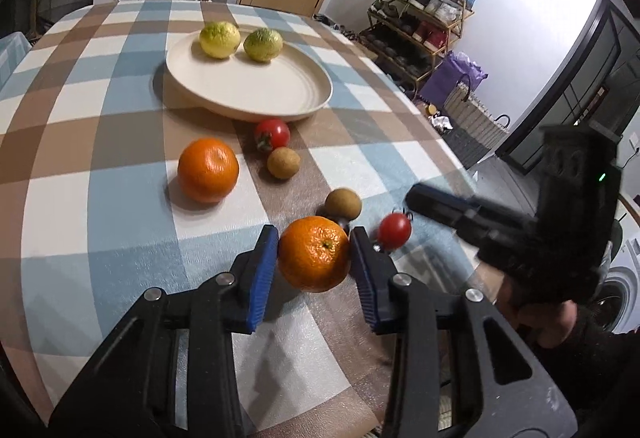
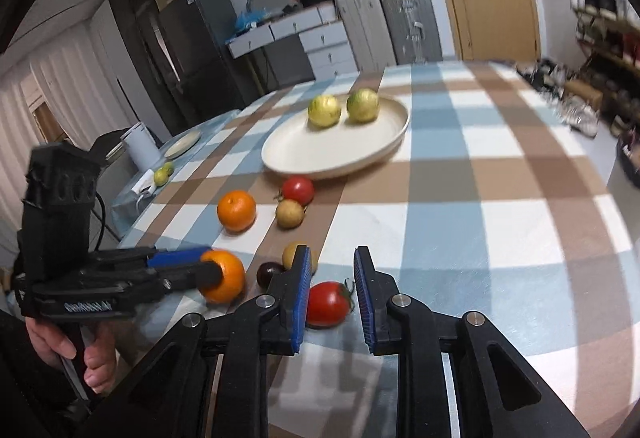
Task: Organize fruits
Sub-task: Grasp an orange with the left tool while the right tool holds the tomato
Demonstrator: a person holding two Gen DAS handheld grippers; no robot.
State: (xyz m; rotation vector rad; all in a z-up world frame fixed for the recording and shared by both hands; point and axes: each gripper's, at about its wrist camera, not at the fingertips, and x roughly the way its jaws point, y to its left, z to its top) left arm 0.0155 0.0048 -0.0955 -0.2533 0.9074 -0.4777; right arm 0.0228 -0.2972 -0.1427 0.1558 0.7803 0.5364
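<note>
A small orange [image 1: 314,258] sits between the blue pads of my left gripper [image 1: 314,234], and both pads press its sides; the right wrist view shows the same grip on this orange [image 2: 222,276]. My right gripper [image 2: 332,250] hovers with its pads a little apart over a red tomato [image 2: 328,304] lying on the cloth, not pressed. A cream plate [image 1: 248,93] further back carries two yellow-green citrus fruits [image 1: 220,39]. Loose between plate and grippers lie another orange [image 1: 208,169], a second tomato [image 1: 273,133] and two brown kiwis [image 1: 283,163].
The checked tablecloth [image 2: 500,230] stretches bare to the right of the fruit. The table's right edge [image 1: 440,141] drops off toward a shoe rack. A dark round fruit [image 2: 269,273] lies beside the gripped orange. A person's hand [image 2: 60,346] holds the left gripper's handle.
</note>
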